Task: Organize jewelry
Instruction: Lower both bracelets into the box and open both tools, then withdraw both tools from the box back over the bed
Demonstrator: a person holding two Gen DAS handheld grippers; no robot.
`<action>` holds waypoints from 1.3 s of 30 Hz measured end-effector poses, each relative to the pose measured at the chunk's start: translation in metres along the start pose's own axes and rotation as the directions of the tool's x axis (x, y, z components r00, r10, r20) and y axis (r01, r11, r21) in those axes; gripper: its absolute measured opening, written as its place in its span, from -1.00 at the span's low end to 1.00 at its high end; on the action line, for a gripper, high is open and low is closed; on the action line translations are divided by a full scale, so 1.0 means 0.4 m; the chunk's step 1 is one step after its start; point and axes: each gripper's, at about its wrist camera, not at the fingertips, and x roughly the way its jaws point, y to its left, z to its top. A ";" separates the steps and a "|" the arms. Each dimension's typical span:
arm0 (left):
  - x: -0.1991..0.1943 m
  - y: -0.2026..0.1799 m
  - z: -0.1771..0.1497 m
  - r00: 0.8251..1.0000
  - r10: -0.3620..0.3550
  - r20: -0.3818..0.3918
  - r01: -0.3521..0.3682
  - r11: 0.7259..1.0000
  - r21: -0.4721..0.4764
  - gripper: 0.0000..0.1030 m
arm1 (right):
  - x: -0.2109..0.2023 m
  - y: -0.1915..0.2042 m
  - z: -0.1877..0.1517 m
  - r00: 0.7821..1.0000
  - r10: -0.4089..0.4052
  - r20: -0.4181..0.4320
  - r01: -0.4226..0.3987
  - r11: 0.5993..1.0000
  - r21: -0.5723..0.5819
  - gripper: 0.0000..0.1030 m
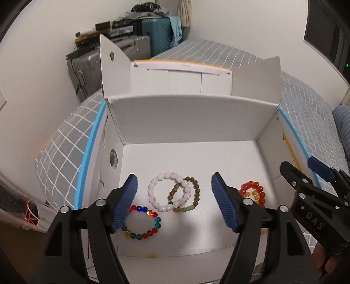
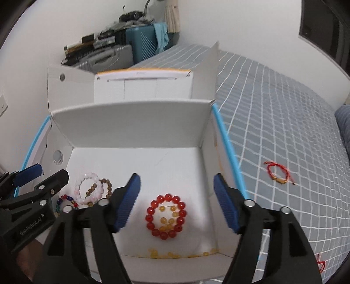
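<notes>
A bed with a grey, white-gridded quilt (image 2: 273, 113) fills a white-walled (image 2: 229, 19) room; teal (image 1: 156, 32) and grey hard-shell suitcases (image 1: 87, 70), piled with clutter, stand in the far corner.

Box (image 1: 188, 122): matt white cardboard. Bracelets (image 1: 168, 192): glossy glass-like beads. Bedcover (image 2: 284, 122): checked cloth. Pads (image 1: 125, 203): ribbed blue rubber.

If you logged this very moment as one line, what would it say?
left gripper: open, empty | right gripper: open, empty | in white box: pink, brown, multicolored, red bracelets | red string bracelet: outside, on bedspread
</notes>
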 end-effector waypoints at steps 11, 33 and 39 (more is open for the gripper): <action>-0.070 -0.103 0.019 0.993 -0.076 0.092 0.072 0.996 0.052 0.89 | -0.101 -0.147 -0.018 0.994 -0.069 0.082 0.062 0.994 0.091 0.84; -0.061 -0.477 0.034 0.968 -0.238 0.083 0.215 0.952 0.219 0.89 | -0.177 -0.488 -0.133 0.976 -0.204 0.079 0.179 0.952 0.246 0.85; -0.056 -0.576 0.027 0.963 -0.259 0.068 0.232 0.934 0.271 0.89 | -0.185 -0.568 -0.180 0.971 -0.234 0.048 0.213 0.939 0.269 0.85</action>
